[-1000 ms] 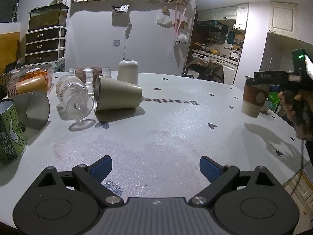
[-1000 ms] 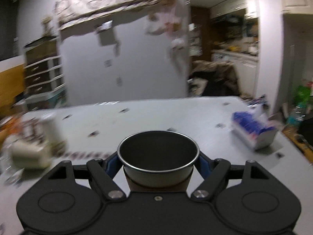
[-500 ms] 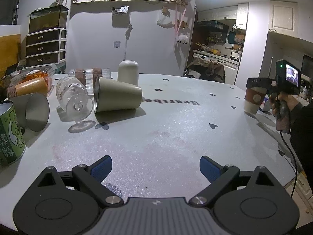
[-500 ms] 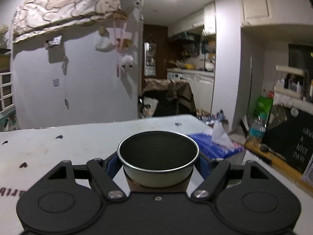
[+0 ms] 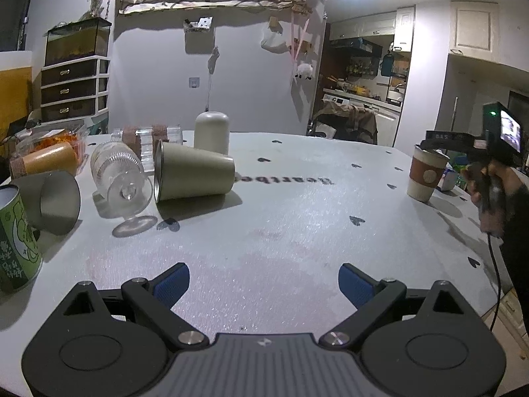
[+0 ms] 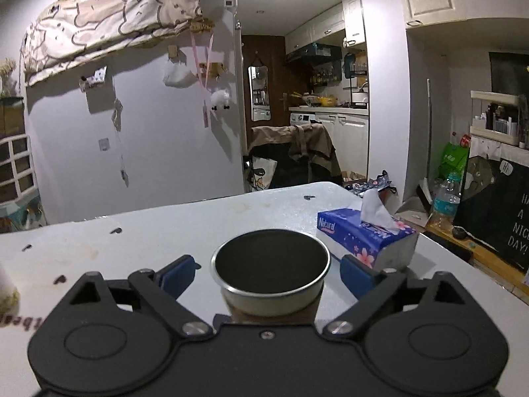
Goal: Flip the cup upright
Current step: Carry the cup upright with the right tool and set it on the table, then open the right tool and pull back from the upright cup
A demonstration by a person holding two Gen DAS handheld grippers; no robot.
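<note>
A cream cup with a brown sleeve stands upright on the white table at the right. In the right wrist view the same cup stands between the spread blue pads of my right gripper, with a gap on each side. The right gripper is open. My left gripper is open and empty, low over the near part of the table. An olive metal cup lies on its side at the left.
A wine glass, a grey cup, an orange cup and a ribbed glass lie tipped at the left. A green can and a white cylinder stand there. A blue tissue box sits right of the cup.
My right gripper has set the sleeved cup down on the table and opened its jaws off it. The left gripper has not moved.
</note>
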